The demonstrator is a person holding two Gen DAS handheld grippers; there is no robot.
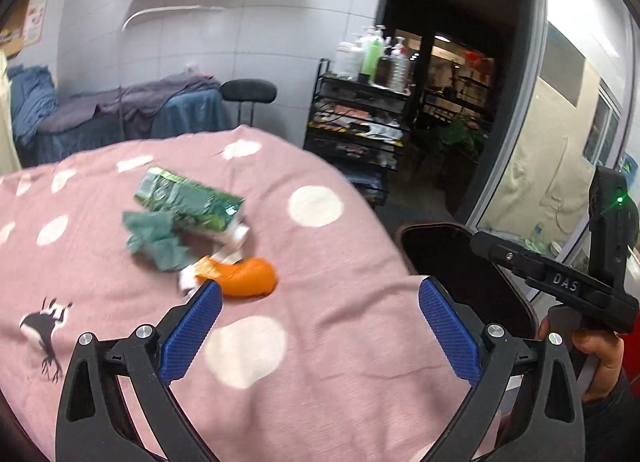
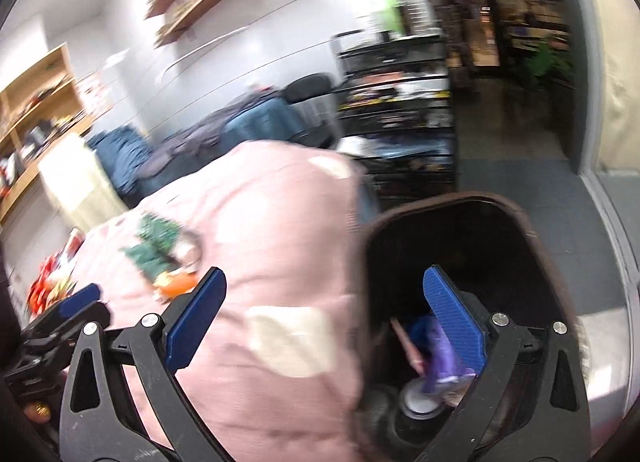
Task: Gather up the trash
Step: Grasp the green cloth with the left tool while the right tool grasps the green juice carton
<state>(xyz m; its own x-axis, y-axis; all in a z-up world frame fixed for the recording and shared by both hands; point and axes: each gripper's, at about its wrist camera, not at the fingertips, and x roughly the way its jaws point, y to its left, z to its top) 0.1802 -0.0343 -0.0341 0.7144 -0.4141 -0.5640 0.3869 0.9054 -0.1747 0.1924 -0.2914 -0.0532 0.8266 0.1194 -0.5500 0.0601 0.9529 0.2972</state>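
My left gripper gapes empty just short of the orange wrapper; my right gripper, also spread, straddles the bin rim.

The left claw has its blue-padded fingers spread wide with nothing between them. The right claw is likewise spread wide and empty, its view blurred. In the left wrist view the right claw's black body shows at the right edge, a hand gripping its handle from below.
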